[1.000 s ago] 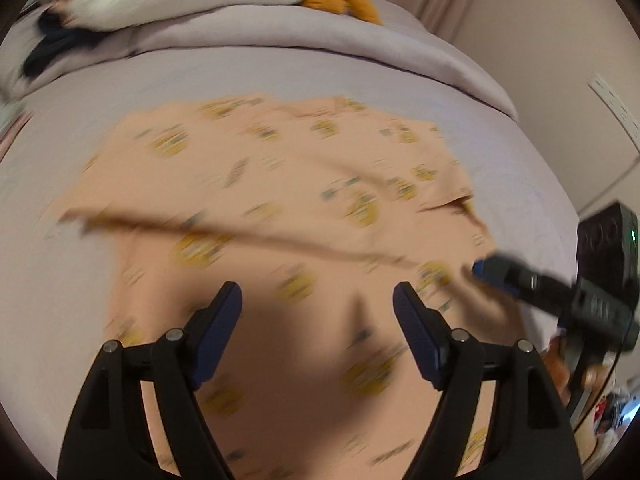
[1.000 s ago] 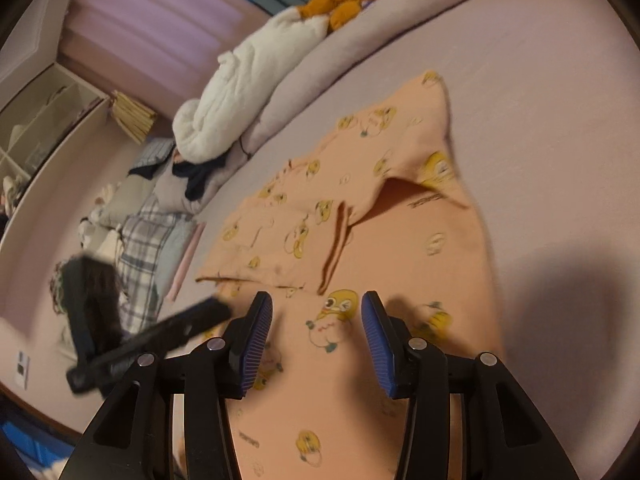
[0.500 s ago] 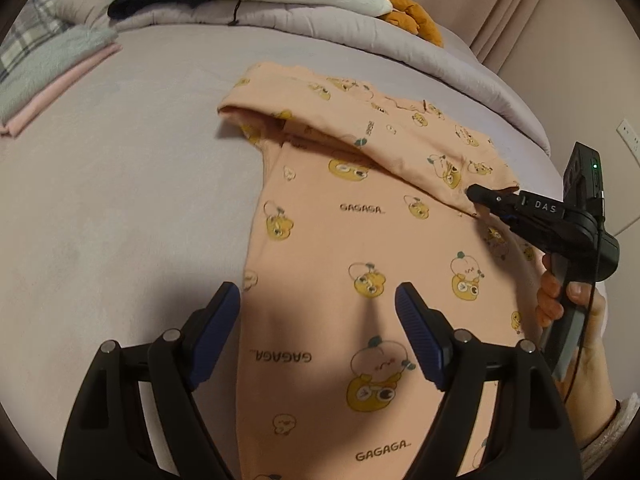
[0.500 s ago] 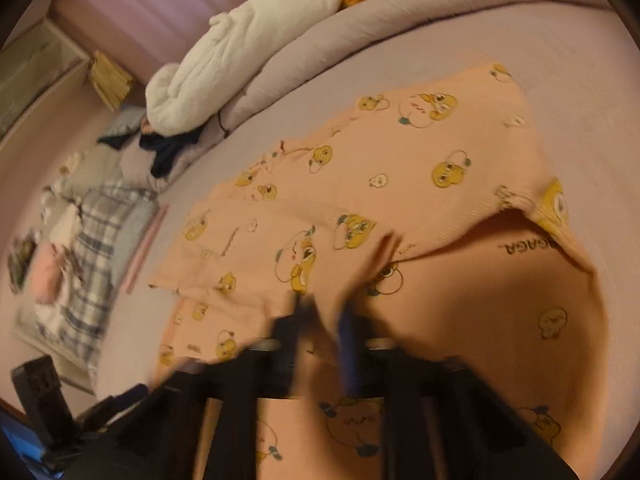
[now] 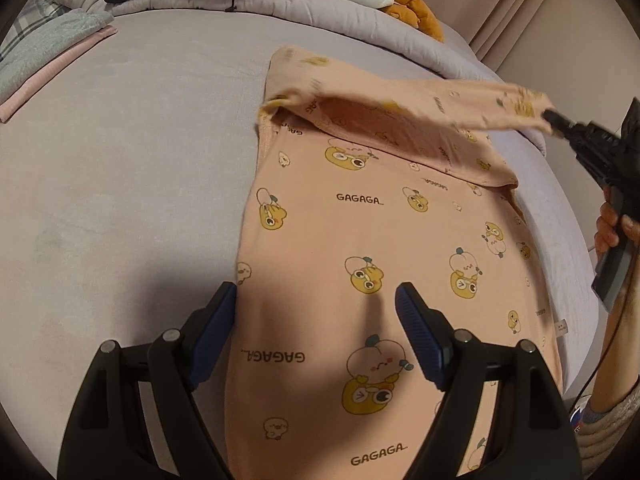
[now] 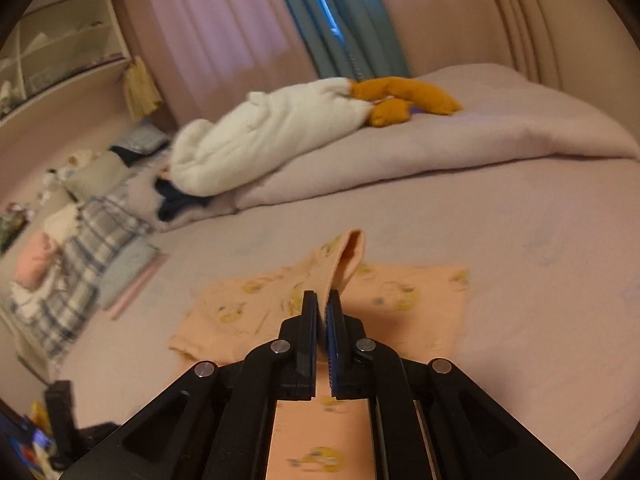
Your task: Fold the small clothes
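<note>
Right tool (image 6: 323,312) pinches the sleeve (image 5: 460,108), lifted at upper right; left tool (image 5: 316,312) hangs agape over the shirt (image 5: 360,240). First fold underway, most remaining.

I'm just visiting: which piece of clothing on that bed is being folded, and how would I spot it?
Start at the wide lilac bed; the peach garment lies flat in the middle of it, below the open left gripper. One end is lifted, pinched by the right gripper. Unlike the plaid and grey folded clothes at the bed's edge, it is printed with yellow cartoon ducks and the word GAGAGA.
</note>
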`<action>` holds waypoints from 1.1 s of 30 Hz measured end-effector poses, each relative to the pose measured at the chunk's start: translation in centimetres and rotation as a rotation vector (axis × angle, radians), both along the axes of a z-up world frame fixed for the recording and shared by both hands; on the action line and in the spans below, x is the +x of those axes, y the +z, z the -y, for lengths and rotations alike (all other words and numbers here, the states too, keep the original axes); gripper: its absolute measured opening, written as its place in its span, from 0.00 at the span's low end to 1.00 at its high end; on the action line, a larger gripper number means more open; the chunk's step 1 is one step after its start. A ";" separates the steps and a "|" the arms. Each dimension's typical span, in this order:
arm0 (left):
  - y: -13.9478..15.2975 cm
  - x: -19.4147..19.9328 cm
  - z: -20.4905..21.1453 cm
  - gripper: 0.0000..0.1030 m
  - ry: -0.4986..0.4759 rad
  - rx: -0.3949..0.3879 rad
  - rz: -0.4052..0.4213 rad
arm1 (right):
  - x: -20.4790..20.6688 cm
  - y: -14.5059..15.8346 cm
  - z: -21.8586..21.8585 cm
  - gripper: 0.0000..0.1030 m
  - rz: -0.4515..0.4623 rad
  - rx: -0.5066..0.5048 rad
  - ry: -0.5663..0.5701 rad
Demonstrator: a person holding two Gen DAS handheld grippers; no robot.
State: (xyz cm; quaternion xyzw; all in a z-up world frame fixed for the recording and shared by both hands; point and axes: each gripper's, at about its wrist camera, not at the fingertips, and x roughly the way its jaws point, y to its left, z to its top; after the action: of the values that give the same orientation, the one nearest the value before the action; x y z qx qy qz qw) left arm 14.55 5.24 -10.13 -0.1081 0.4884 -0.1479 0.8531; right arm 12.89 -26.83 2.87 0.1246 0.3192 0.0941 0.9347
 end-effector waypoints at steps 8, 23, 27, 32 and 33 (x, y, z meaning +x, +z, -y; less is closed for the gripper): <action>0.0 0.3 0.3 0.78 -0.007 0.014 -0.007 | 2.6 -6.9 2.0 0.09 -0.221 -0.170 -0.148; 5.5 9.5 2.6 0.75 -0.034 -0.230 0.126 | 3.1 -7.6 -0.7 0.16 -0.152 -0.099 -0.052; 6.3 13.3 3.2 0.68 -0.043 -0.346 0.129 | 3.0 -8.4 -0.7 0.16 -0.170 -0.111 -0.039; 4.1 16.5 4.2 0.54 -0.035 -0.306 0.038 | 3.1 -8.9 -0.7 0.16 -0.181 -0.106 -0.030; 3.4 16.7 4.3 0.54 -0.015 -0.247 0.030 | 3.0 -9.0 -0.6 0.16 -0.182 -0.100 -0.030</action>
State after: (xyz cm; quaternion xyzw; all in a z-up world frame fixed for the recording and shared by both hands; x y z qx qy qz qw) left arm 31.27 0.94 -6.70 -0.2065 0.4547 -0.2149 0.8393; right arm 15.94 -26.24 -6.12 0.0907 0.4052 0.0522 0.9082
